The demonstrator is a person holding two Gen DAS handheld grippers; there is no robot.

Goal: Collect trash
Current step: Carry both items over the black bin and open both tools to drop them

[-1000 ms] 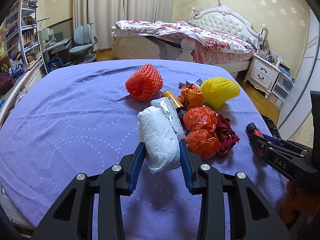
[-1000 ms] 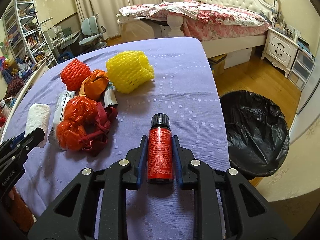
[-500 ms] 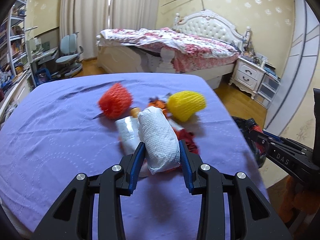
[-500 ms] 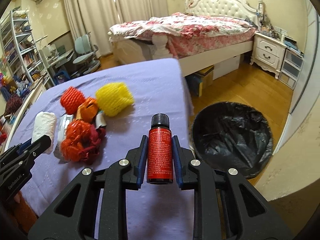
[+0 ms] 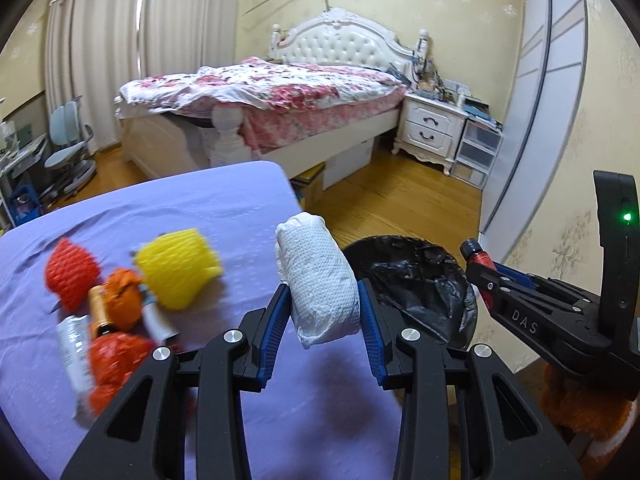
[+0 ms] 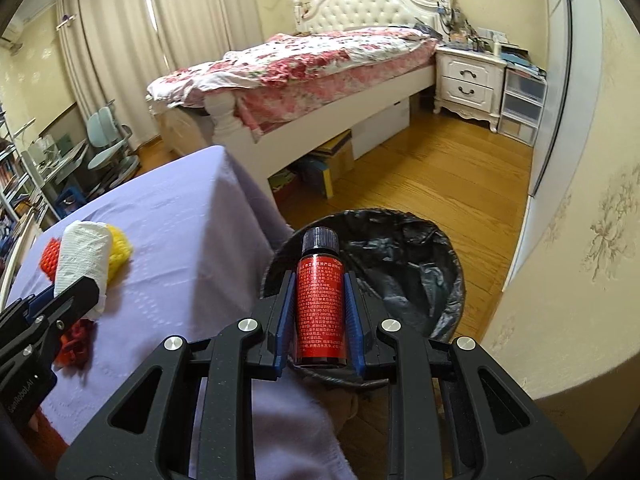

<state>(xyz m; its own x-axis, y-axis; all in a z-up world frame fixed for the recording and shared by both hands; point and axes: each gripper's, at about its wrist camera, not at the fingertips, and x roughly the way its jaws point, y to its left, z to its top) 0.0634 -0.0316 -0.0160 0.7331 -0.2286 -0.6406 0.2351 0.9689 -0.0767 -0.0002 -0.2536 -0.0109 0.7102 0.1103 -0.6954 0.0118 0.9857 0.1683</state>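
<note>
A bedroom in someone's home — a white tufted-headboard bed (image 5: 304, 92) under a rumpled floral quilt, a carved white nightstand (image 5: 434, 128), long cream curtains (image 6: 120, 52) and wood flooring (image 6: 432, 176), with a desk chair (image 5: 68, 148) in the corner.

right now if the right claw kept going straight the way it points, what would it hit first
Most likely the black-lined trash bin. The right claw, shut on the red bottle, points over the bin's near rim at its open mouth, and nothing else shows in that line. Depth is hard to judge.
</note>
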